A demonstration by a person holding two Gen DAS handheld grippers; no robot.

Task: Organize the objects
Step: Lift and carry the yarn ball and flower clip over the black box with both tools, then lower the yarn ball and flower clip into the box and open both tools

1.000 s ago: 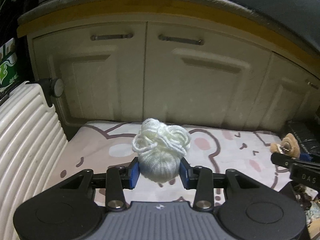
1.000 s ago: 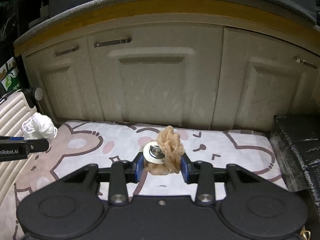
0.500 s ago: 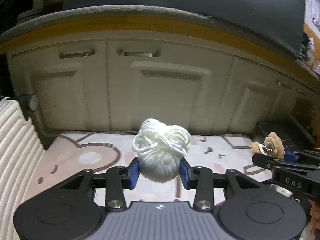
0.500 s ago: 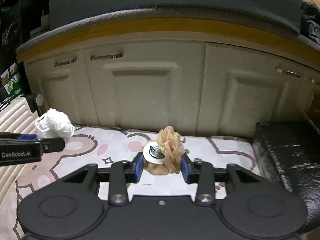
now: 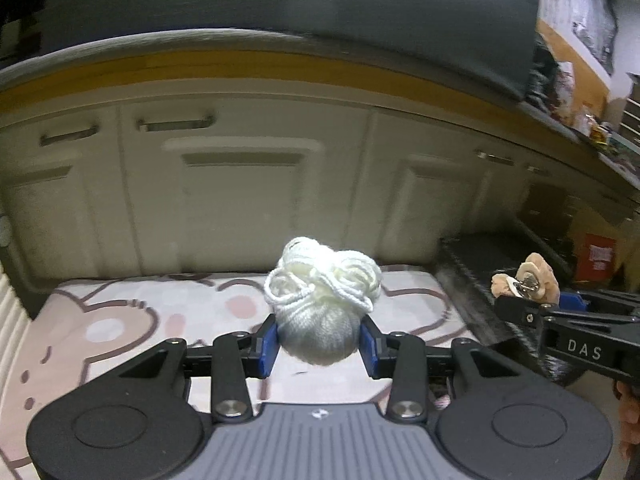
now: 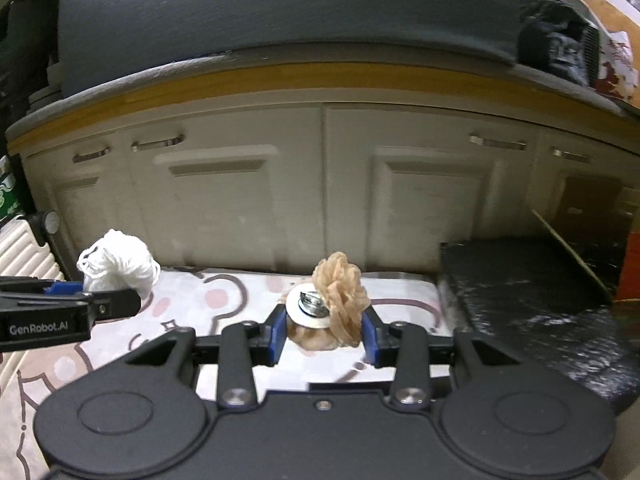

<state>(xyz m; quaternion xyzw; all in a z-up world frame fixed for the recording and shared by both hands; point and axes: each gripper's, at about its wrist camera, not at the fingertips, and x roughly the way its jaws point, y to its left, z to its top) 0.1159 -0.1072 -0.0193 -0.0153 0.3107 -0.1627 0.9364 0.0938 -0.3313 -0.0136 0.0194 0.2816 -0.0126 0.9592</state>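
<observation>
My left gripper (image 5: 319,340) is shut on a white ball of yarn (image 5: 320,312), loose loops spilling over its top. It hangs above a cartoon-print mat (image 5: 140,312). My right gripper (image 6: 325,330) is shut on a tan rubber-band bundle (image 6: 340,300) with a white disc and metal clip on its front. In the left wrist view the right gripper (image 5: 520,300) shows at the right with the tan bundle (image 5: 528,280). In the right wrist view the left gripper (image 6: 108,300) enters from the left with the white yarn (image 6: 120,264).
Cream cabinet doors (image 6: 320,184) with metal handles run under a wood-edged counter (image 6: 280,80) straight ahead. A black wrapped block (image 6: 532,292) lies right of the mat (image 6: 224,292). A ribbed white suitcase (image 6: 20,248) stands at the left. Clutter sits on the counter's right end (image 5: 592,120).
Both grippers have risen and swung to the right along the cabinets, each holding its object. The black block and the counter's right end have come into view; the suitcase has slid leftwards.
</observation>
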